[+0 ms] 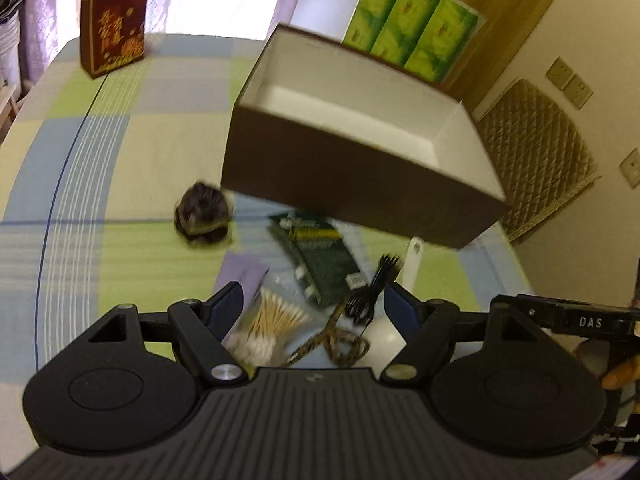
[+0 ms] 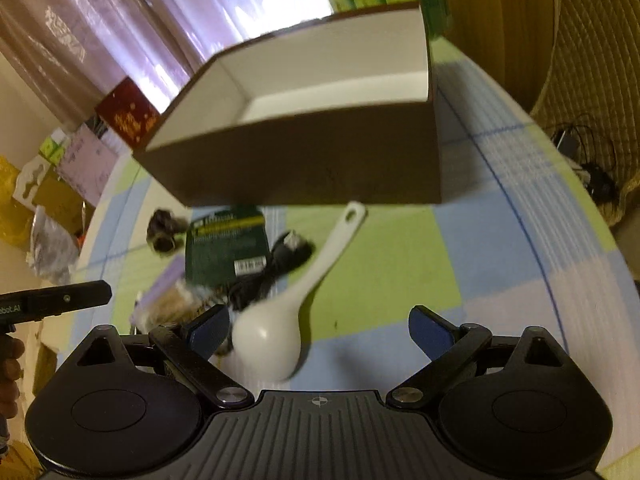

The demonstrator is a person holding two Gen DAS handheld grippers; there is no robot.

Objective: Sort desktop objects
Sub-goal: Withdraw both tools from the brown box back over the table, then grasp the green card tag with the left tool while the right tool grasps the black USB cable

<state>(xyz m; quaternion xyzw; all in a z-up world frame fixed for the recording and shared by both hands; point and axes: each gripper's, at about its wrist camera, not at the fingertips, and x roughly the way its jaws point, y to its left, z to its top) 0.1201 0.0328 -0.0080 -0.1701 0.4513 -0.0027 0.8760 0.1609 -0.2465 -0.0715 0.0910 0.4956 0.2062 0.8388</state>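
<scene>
Both my claws spread, nothing pinched. Left claw (image 1: 312, 300) hangs over the clutter just in front of the brown box (image 1: 360, 148): cotton swabs (image 1: 268, 324) by its left pad, black cable (image 1: 372, 292) by its right. Right claw (image 2: 320, 330) hovers over the white spoon (image 2: 292, 308), bowl end beside its left pad, handle running away toward the box. Spoon looks nearer my right claw, long axis roughly along its pointing line, so I'd likely need a wrist roll, counter (image 2: 400, 264) under it all
</scene>
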